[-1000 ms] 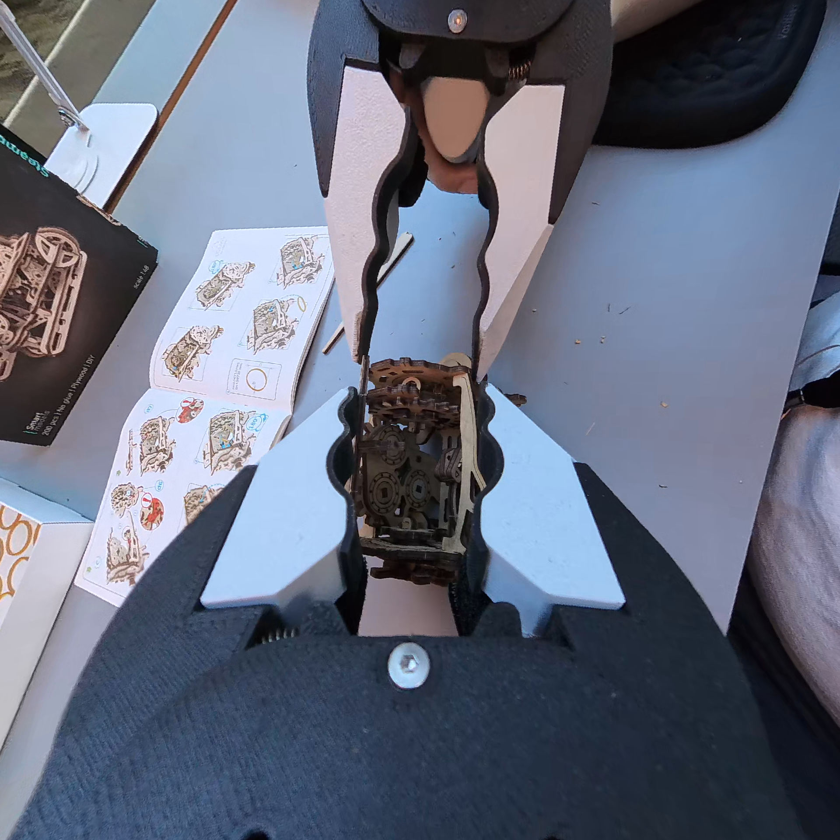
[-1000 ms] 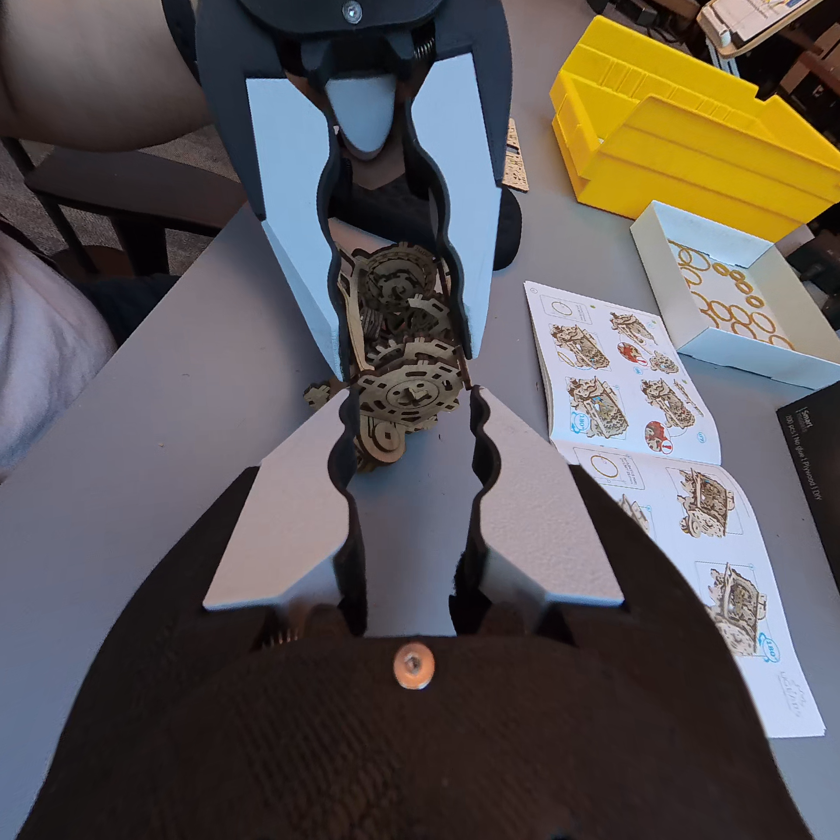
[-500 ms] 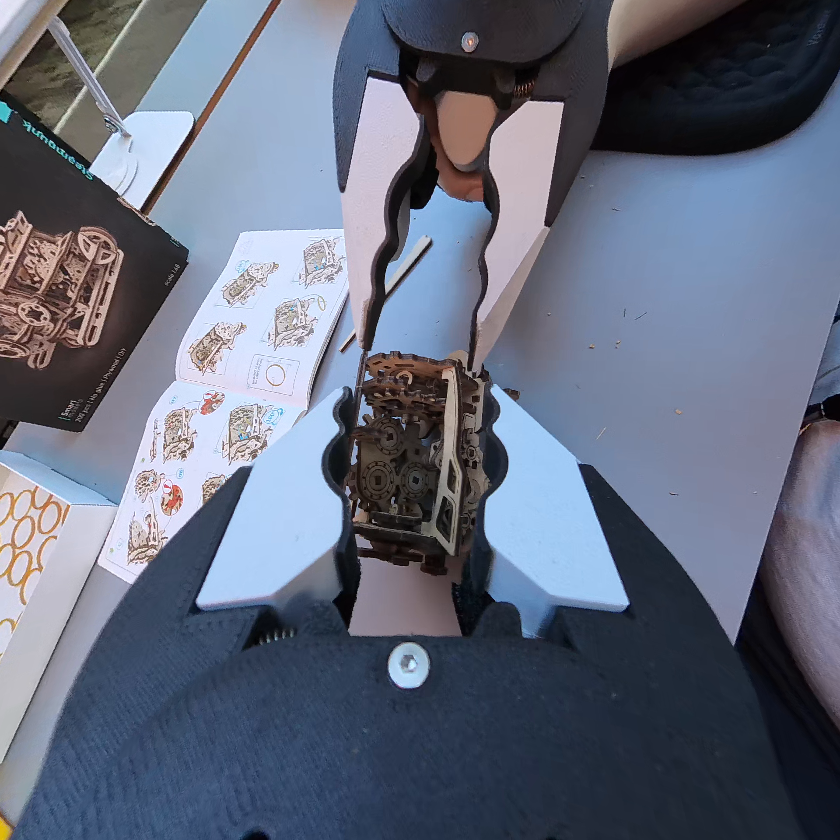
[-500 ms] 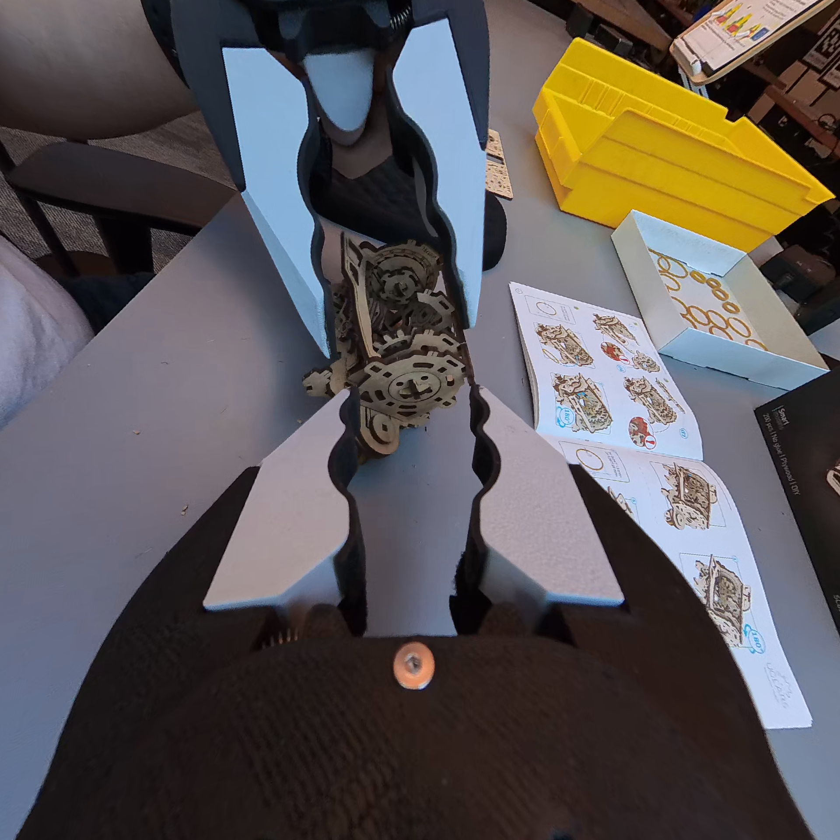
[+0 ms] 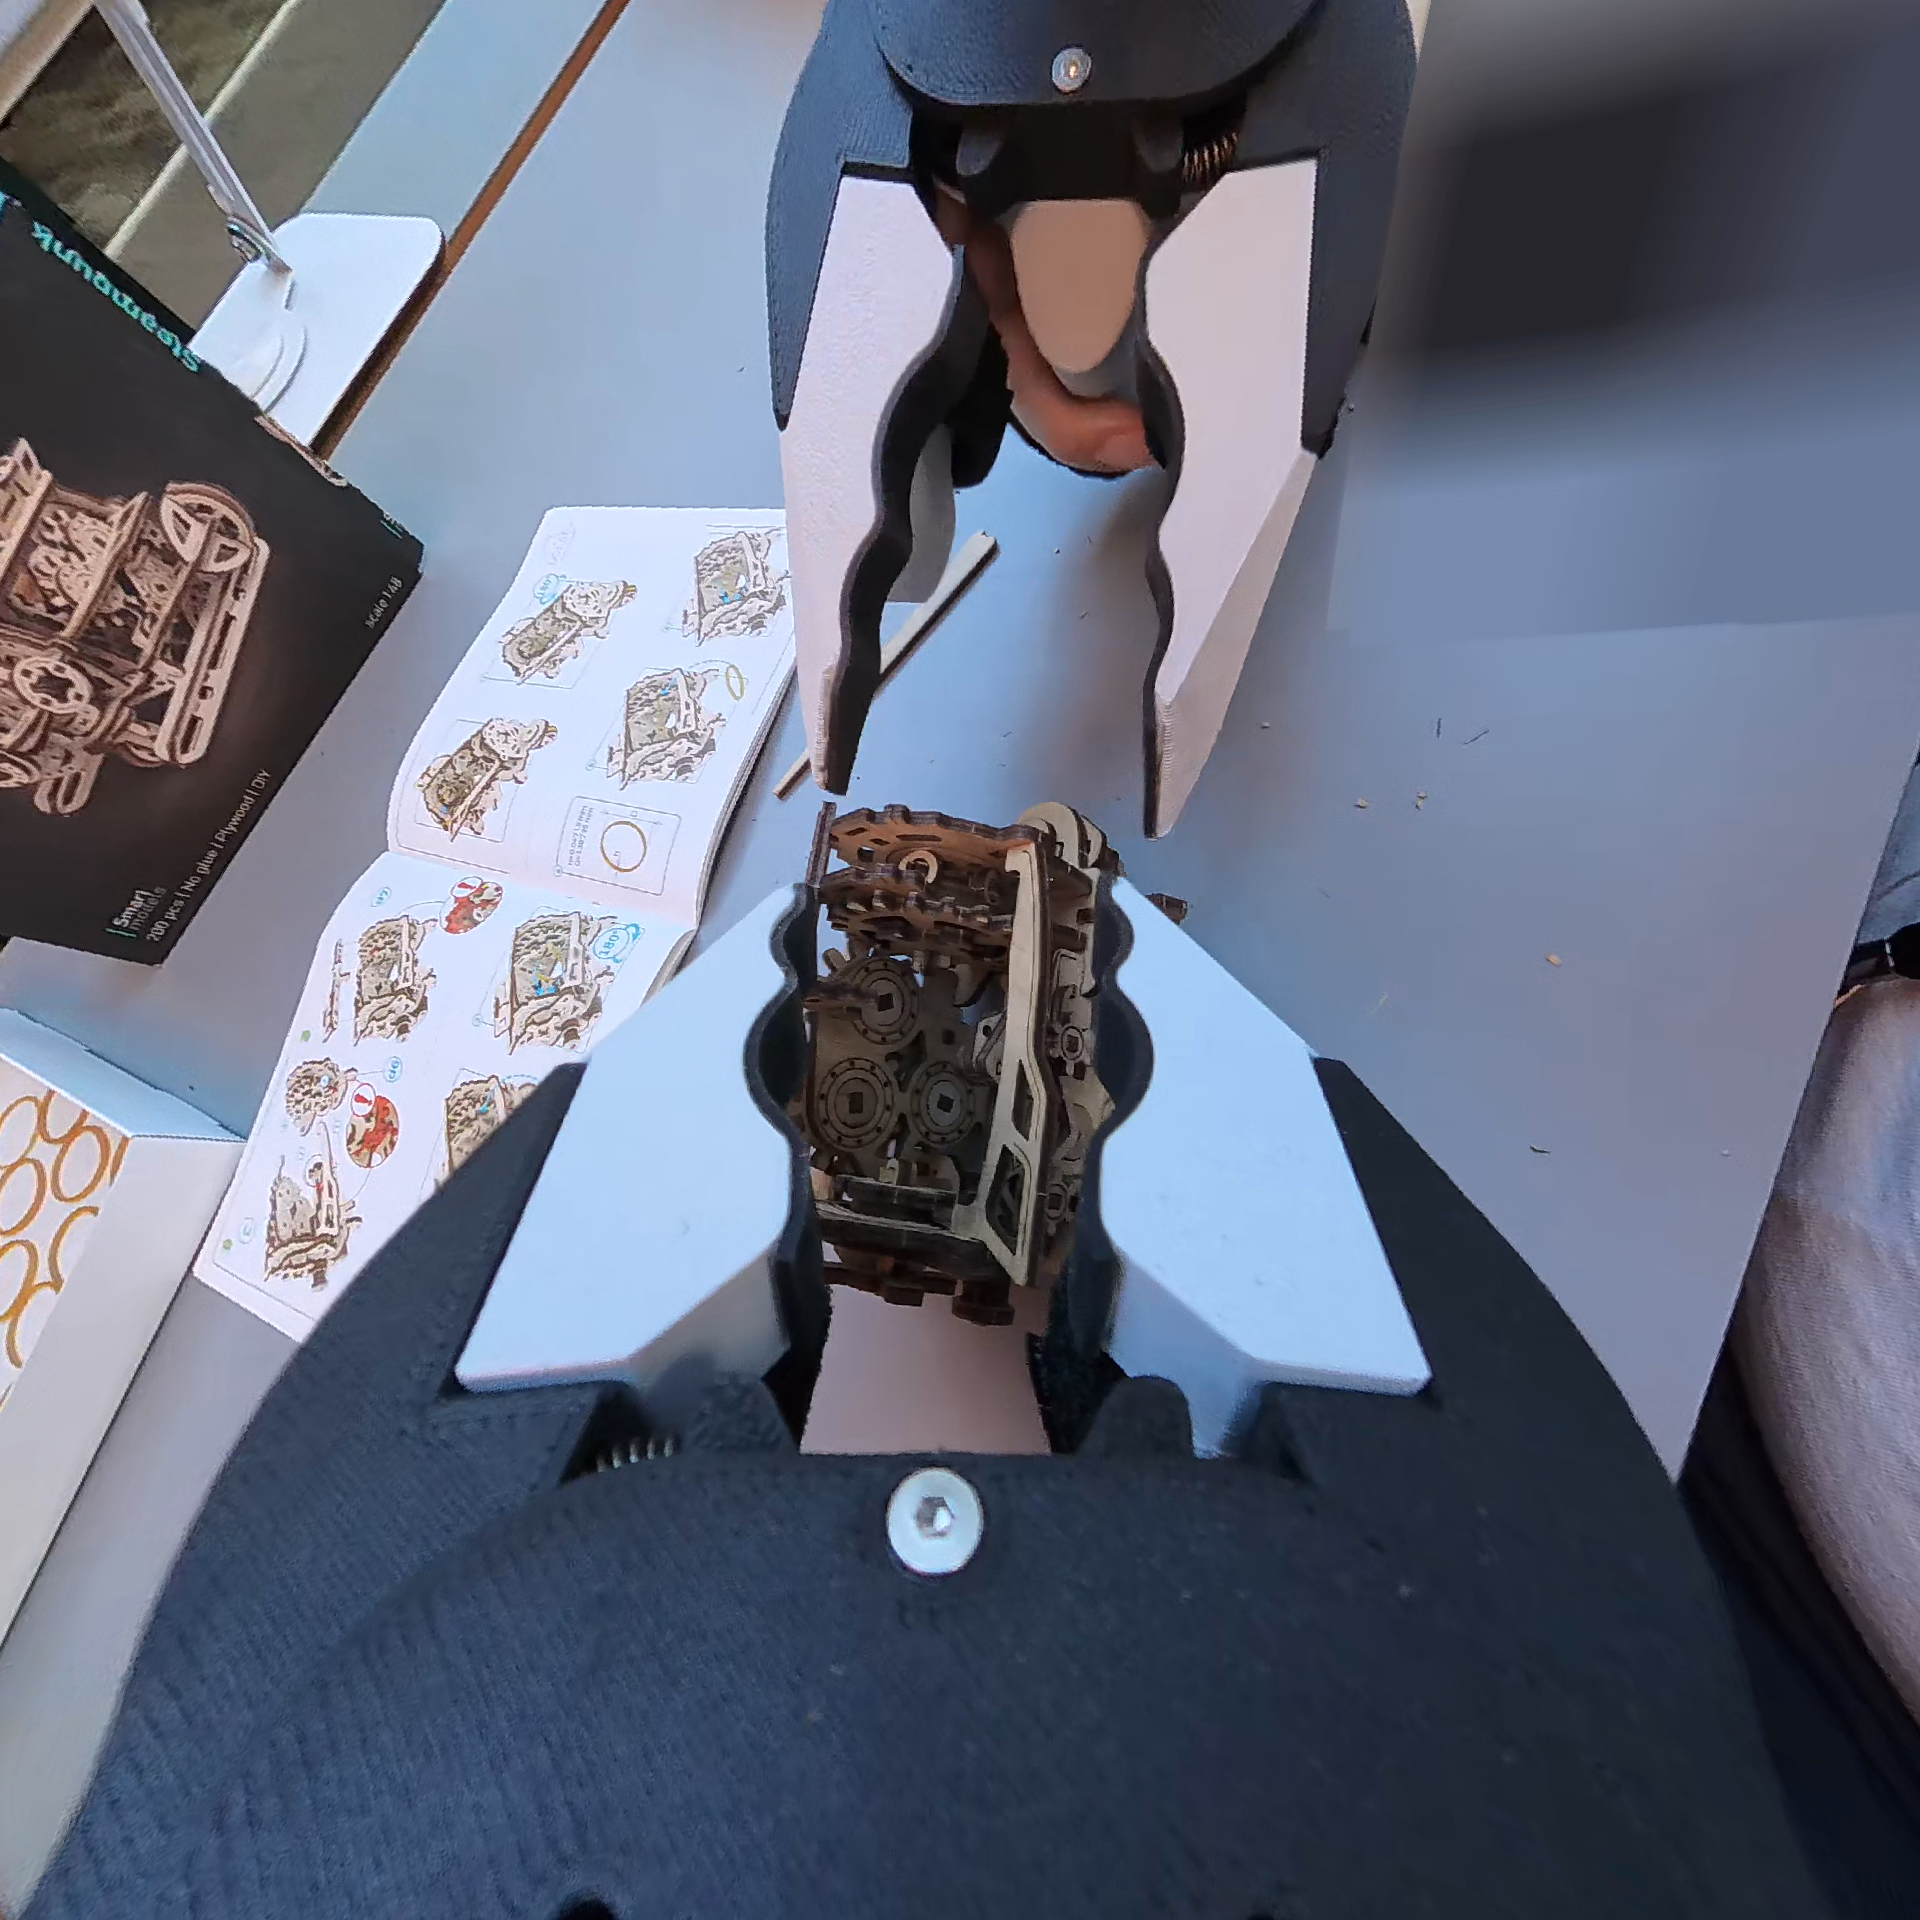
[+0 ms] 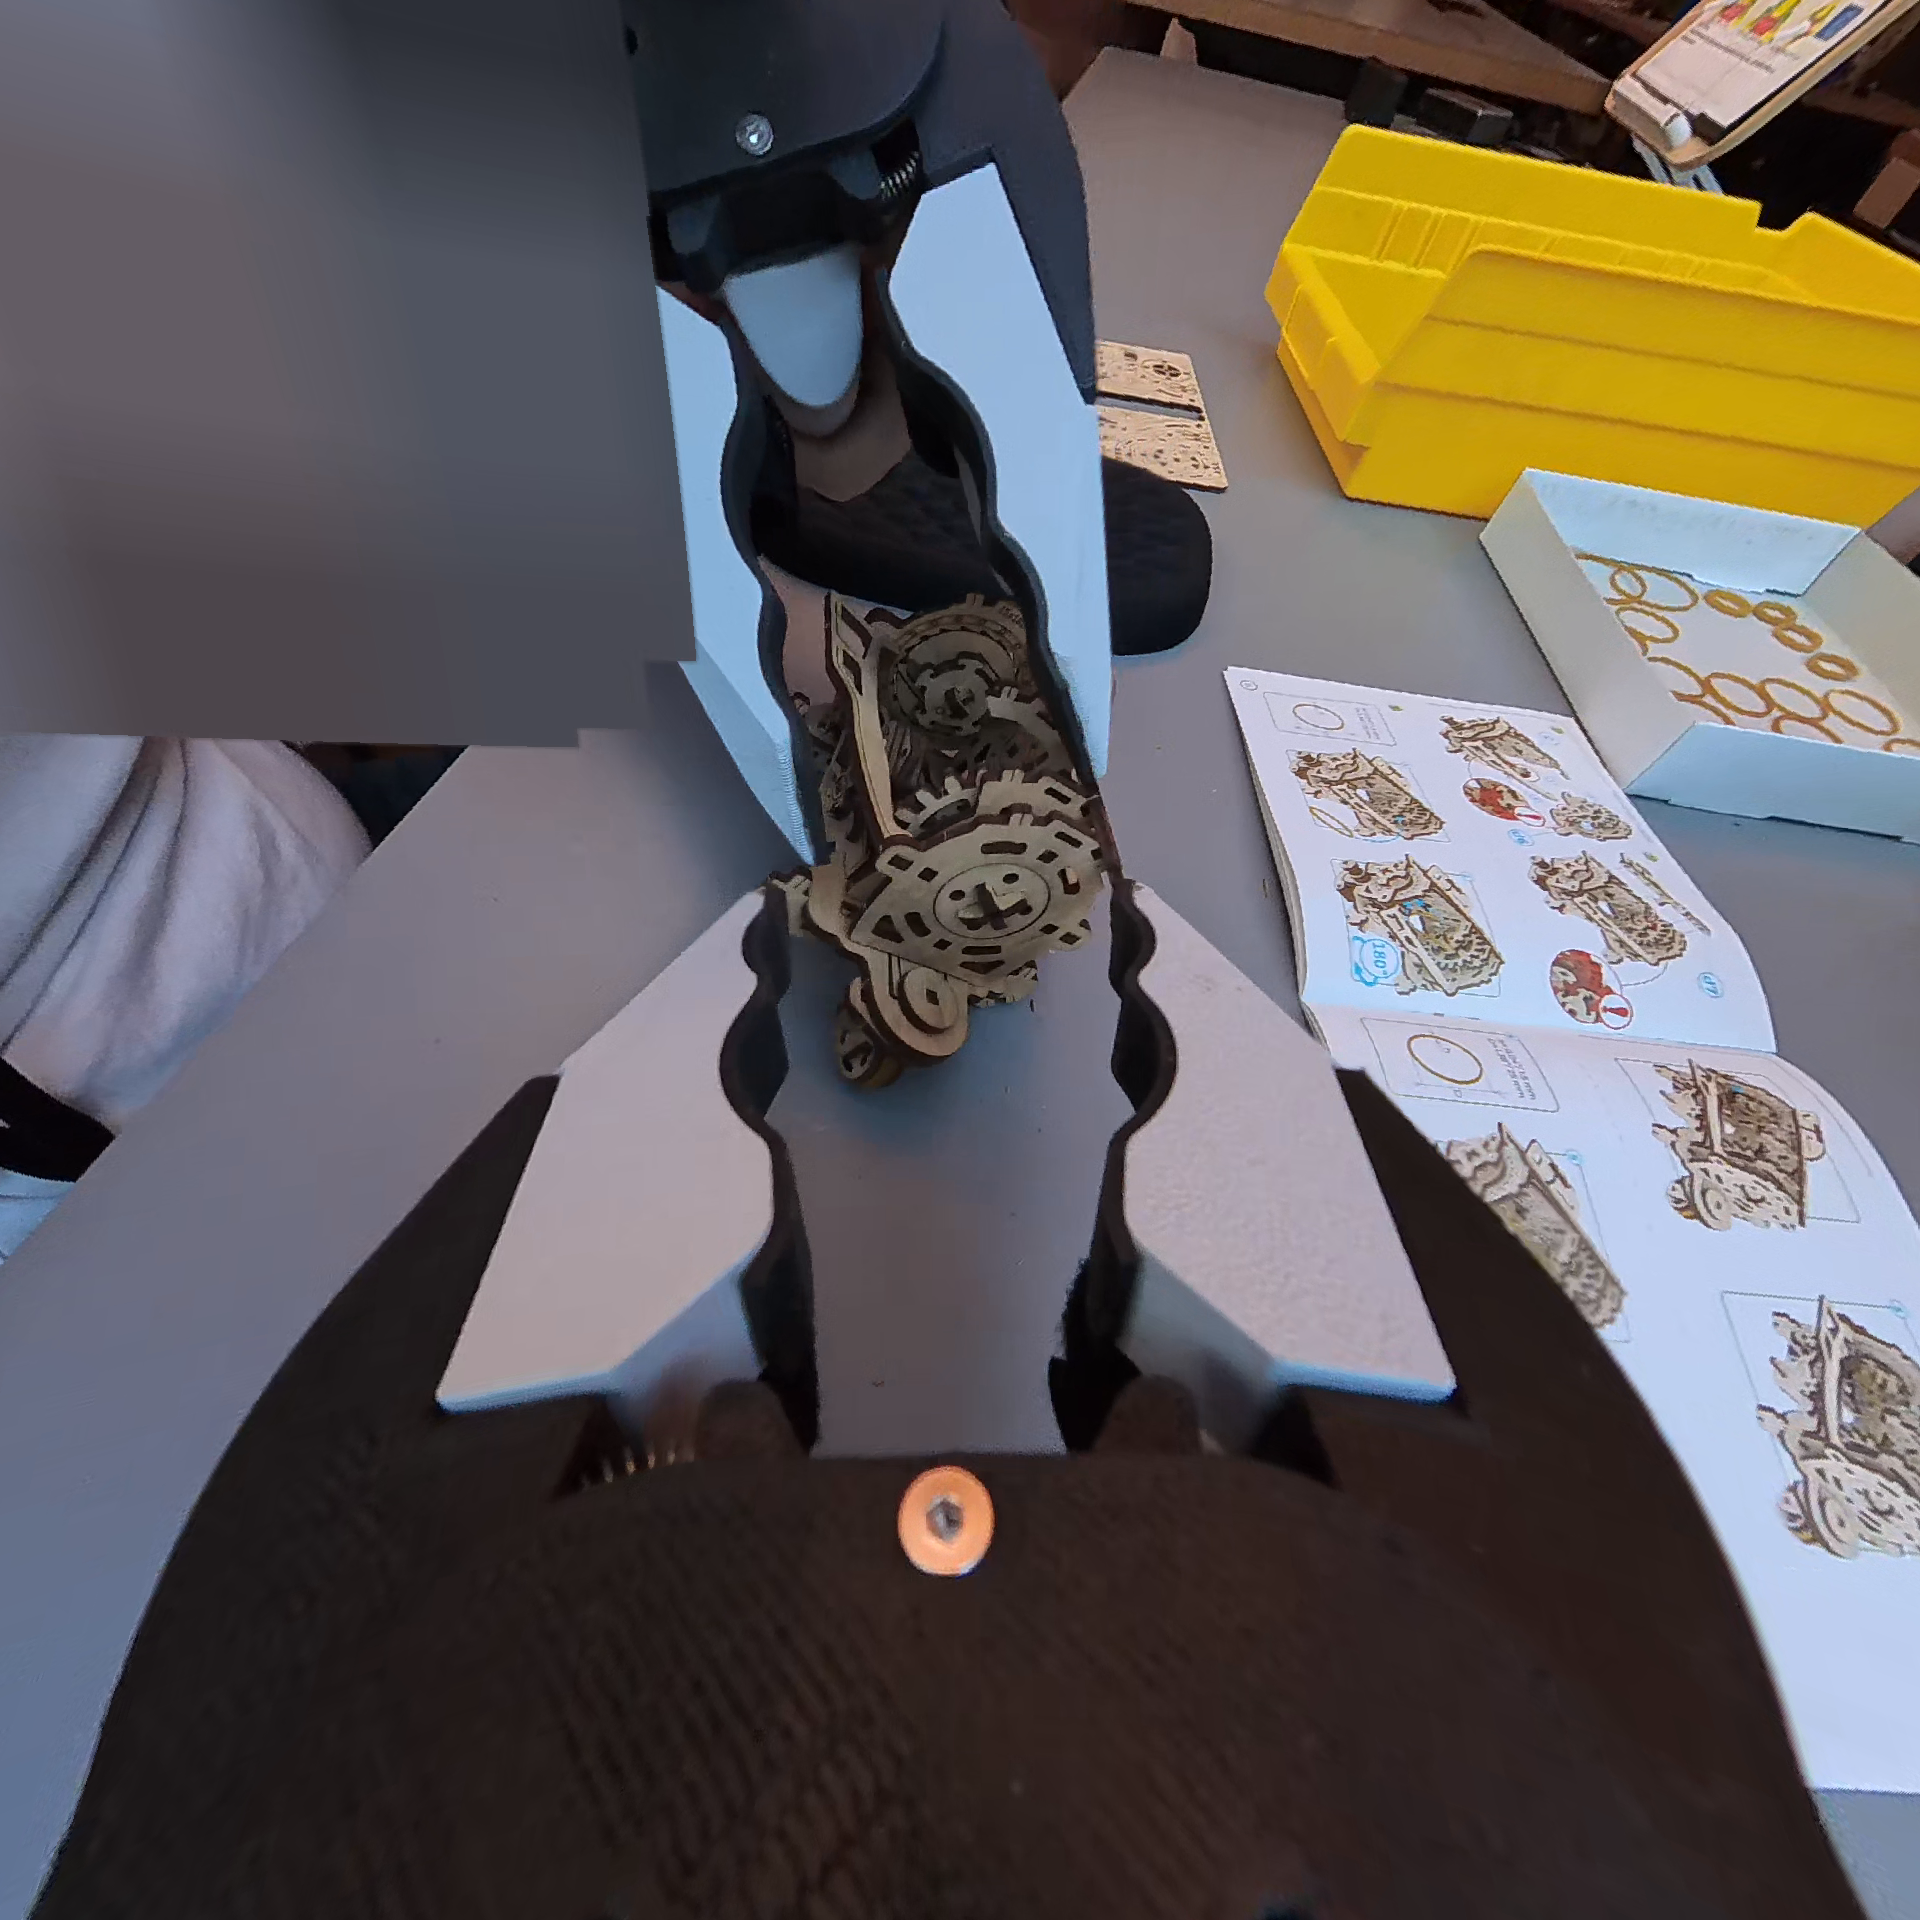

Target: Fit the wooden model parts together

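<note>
The left gripper (image 5: 951,904) is clamped on the wooden model (image 5: 951,1049), held above the grey table (image 5: 1455,883). The right gripper (image 5: 992,810) stands spread and empty at 12 o'clock from it, tips just beyond the model's far end. The model's long axis runs 6 to 12, between the 2 tongs. The right gripper appears nearer for the next fit.

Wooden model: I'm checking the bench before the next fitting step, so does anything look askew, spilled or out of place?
The wooden model sits tilted in the left claw, not level. The right claw is open just short of it. A loose wooden strip and fine wood crumbs lie on the grey table. Nothing looks broken.
</note>
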Tool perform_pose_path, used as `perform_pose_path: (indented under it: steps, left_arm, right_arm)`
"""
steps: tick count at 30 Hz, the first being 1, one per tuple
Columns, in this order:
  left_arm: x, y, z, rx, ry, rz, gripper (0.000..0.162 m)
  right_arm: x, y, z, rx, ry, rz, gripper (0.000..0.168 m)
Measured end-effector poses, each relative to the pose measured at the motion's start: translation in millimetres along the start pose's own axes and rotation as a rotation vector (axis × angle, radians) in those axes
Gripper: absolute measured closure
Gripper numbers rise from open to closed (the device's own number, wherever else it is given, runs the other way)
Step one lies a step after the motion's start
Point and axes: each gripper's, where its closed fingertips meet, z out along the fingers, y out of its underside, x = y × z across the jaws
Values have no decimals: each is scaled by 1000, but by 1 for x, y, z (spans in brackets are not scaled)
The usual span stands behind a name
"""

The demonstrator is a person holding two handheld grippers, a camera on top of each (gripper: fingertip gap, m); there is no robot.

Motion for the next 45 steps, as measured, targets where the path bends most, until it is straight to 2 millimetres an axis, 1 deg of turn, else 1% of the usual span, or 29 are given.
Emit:
perform_pose_path:
  steps: [5, 8, 13, 17, 22, 25, 29, 32, 35, 45]
  left_arm:
    - [-5, -1, 0, 15, -17, -23, 111]
    - [-7, -1, 1, 21, -22, -32, 110]
    - [-4, -1, 1, 15, -18, -13, 115]
    - [-3, -2, 1, 20, -22, -12, 115]
    - [-3, -2, 1, 17, -30, 4, 115]
    - [-3, -2, 1, 14, -22, 14, 115]
    - [-1, -3, 2, 14, -9, 26, 115]
    - [-1, -3, 1, 16, -13, 28, 115]
    - [0, -2, 1, 18, -13, 30, 115]
    - [-2, -1, 1, 18, -8, 11, 115]
  right_arm:
    - [4, -1, 0, 16, -1, 69, 106]
    - [4, -4, 0, 29, -3, 74, 106]
    - [1, 0, 1, -7, 23, -25, 116]
    - [0, -4, 3, -15, 59, -100, 122]
    - [3, -11, 2, 0, 89, -136, 116]
    - [4, -3, 6, -47, 78, -137, 112]
    - [7, -2, 7, -76, 89, -145, 120]
    - [7, -2, 7, -105, 100, -136, 121]
    - [6, -2, 8, -128, 119, -173, 122]
    - [7, -1, 8, -159, 126, -157, 121]
